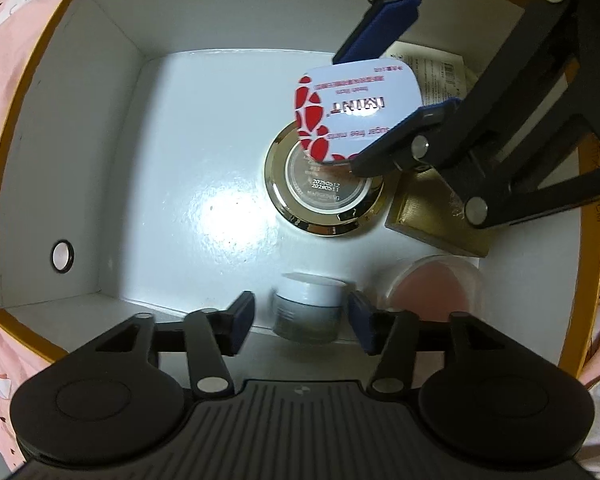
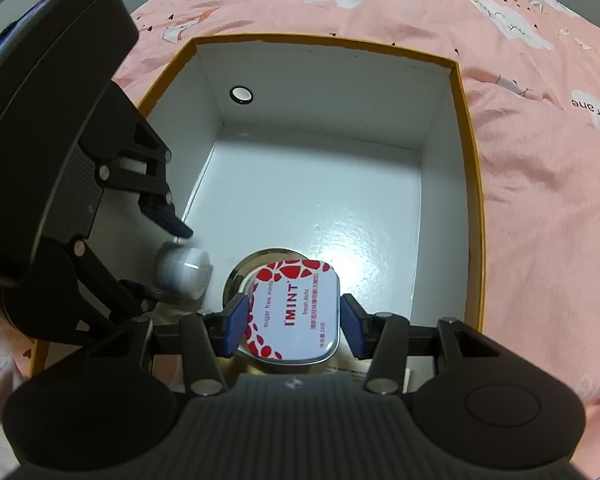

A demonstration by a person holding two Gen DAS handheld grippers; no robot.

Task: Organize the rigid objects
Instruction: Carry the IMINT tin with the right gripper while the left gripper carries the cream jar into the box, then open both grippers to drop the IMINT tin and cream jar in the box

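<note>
Right now your right gripper (image 2: pixel 292 326) is clamped on the mint tin (image 2: pixel 294 312), its blue pads pressing the tin's two side edges so the printed lid faces up at the camera. You hold it flat and low inside the box (image 1: pixel 112 60), directly over the round gold-rimmed compact (image 1: pixel 326 192) on the white floor, which suggests you mean either to stack it there or to slide it to the bare floor ahead of your fingers. Beside your right jaws, toward the near wall, lie a gold square case (image 1: pixel 432 216) and a printed paper slip (image 1: pixel 436 72), so that side is already crowded; the empty stretch lies forward of the tin. Your left gripper (image 1: pixel 302 320) points straight down into the box with its jaws parted to a middling width, and the small white-capped jar (image 1: pixel 306 304) sits between the pads without either one pressing it, lying against the box wall. That reads as a jar just set down at the edge, tucked close to the wall to leave the middle free. Just beside your left jaws, on the far side of one pad, a clear round lid with a pink inside (image 1: pixel 432 284) rests on the floor. Outside the box walls there is only the pink bedsheet (image 2: pixel 540 140).
</note>
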